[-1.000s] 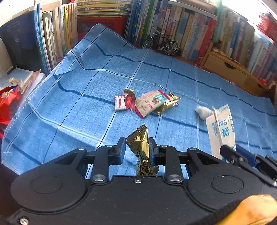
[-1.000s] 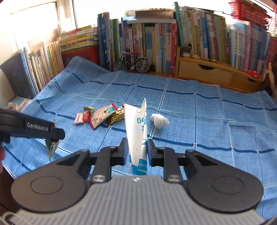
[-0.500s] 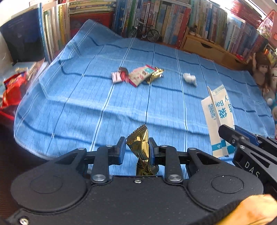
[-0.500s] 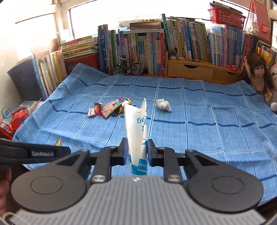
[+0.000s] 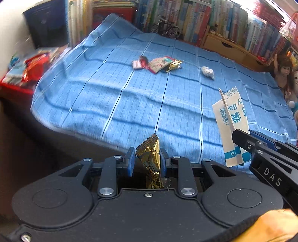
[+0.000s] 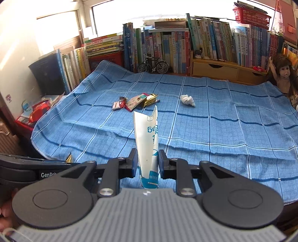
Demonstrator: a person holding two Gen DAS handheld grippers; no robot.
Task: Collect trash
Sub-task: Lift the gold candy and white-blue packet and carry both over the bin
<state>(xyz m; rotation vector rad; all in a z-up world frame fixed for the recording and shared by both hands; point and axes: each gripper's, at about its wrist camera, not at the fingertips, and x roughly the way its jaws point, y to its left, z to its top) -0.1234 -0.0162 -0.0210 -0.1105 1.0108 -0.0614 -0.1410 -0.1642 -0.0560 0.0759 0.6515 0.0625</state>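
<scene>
The left gripper [image 5: 146, 163] was clamped on a gold wrapper [image 5: 151, 162]; the right gripper [image 6: 148, 163] pinched a white-and-blue packet [image 6: 147, 141] upright. Beyond, more wrappers [image 6: 136, 101] and a tissue wad [image 6: 187, 100] lay mid-cloth [image 6: 223, 130]. Only the right view showed the window [image 6: 130, 16]; the left showed the packet's printed face [image 5: 231, 119].

Legible text, both views:
- "DAS" on the black body of the right gripper [image 5: 242, 141], seen from the left wrist.
- "GenRob", cut off, on the left gripper [image 6: 69, 160], seen from the right wrist.
- White-and-blue packet [image 5: 231, 128]: "Ba", a QR code, blue characters unreadable.
- Book spines [image 6: 167, 50]: illegible.
</scene>
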